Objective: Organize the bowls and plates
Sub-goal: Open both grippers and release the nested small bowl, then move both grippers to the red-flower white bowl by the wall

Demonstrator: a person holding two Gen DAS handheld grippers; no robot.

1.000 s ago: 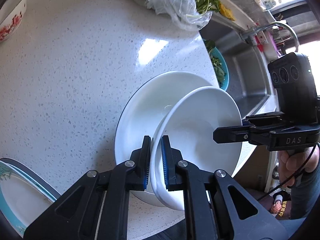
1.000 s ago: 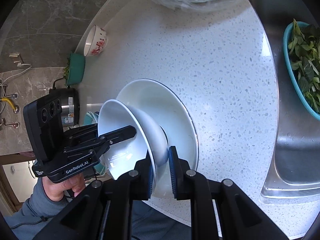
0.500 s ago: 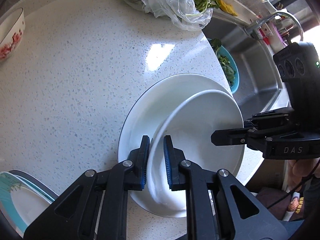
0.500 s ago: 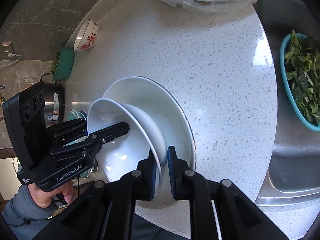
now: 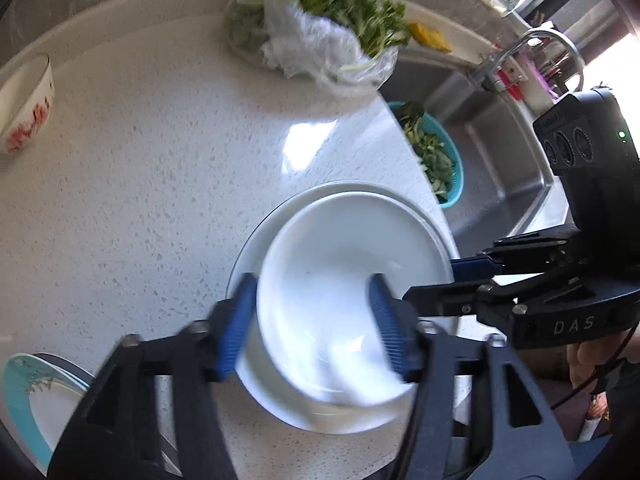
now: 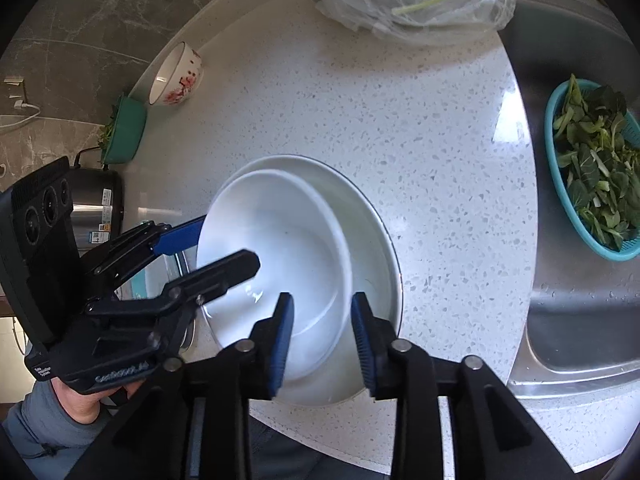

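A smaller white bowl (image 5: 332, 264) (image 6: 280, 240) lies nested inside a larger white dish (image 5: 280, 208) (image 6: 376, 240) near the counter's front edge. My left gripper (image 5: 312, 332) (image 6: 218, 250) stands astride the bowl's left rim. Its jaws are opening, one pad outside the bowl and one inside, and neither presses on it. My right gripper (image 6: 322, 340) (image 5: 434, 280) stands astride the opposite rim. Its jaws are opening too, and the rim runs free between the blue pads.
A floral bowl (image 5: 24, 112) (image 6: 176, 76) sits at the back left. A teal-rimmed plate (image 5: 24, 392) lies at the near left. A bag of greens (image 5: 328, 40) lies at the back. A teal colander (image 6: 592, 176) rests in the sink (image 6: 580, 320). A rice cooker (image 6: 96, 208) stands left.
Both grippers held the white bowl tilted by its rim, lowered it into the larger dish, and have now spread their jaws off it. The bowl lies flat in the dish.
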